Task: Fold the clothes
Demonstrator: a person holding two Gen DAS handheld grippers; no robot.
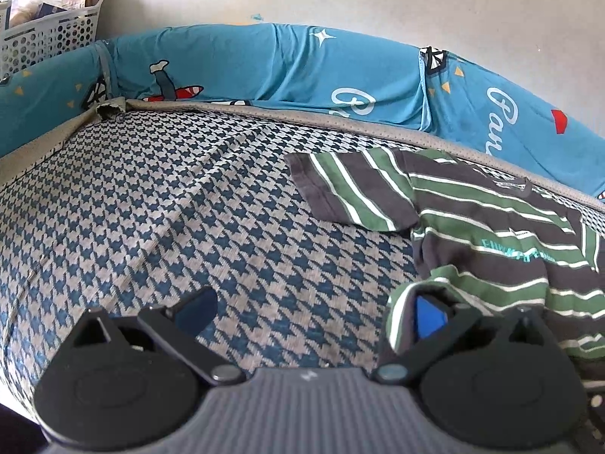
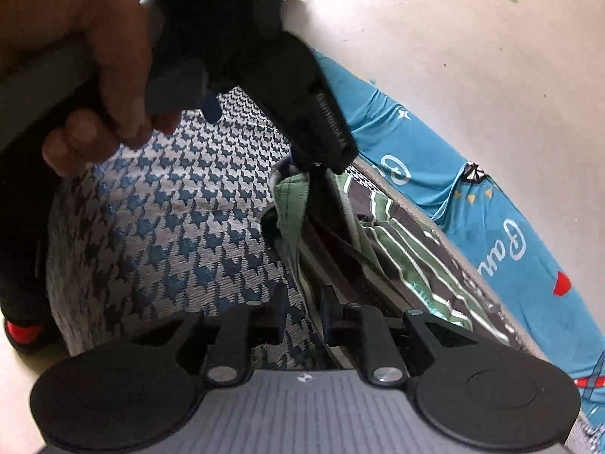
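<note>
A striped shirt (image 1: 472,204) in green, dark grey and white lies spread at the right of the houndstooth bed cover (image 1: 189,208), one sleeve pointing left. My left gripper (image 1: 312,314) is wide open, and the shirt's bunched lower edge is draped over its right finger (image 1: 427,317). In the right wrist view the shirt (image 2: 408,261) runs along the bed's far side, its hem lifted on the left gripper (image 2: 261,140), which a hand (image 2: 83,38) holds. My right gripper (image 2: 304,312) hovers low with a narrow gap between its fingers. Bed cover shows through the gap, and the shirt's edge is beside its right finger.
A blue padded bumper (image 1: 264,64) with cartoon prints fences the bed's far side (image 2: 472,219), with a pale wall behind. A white perforated basket (image 1: 49,34) full of things stands past the far left corner. The bed cover (image 2: 170,227) stretches left of the shirt.
</note>
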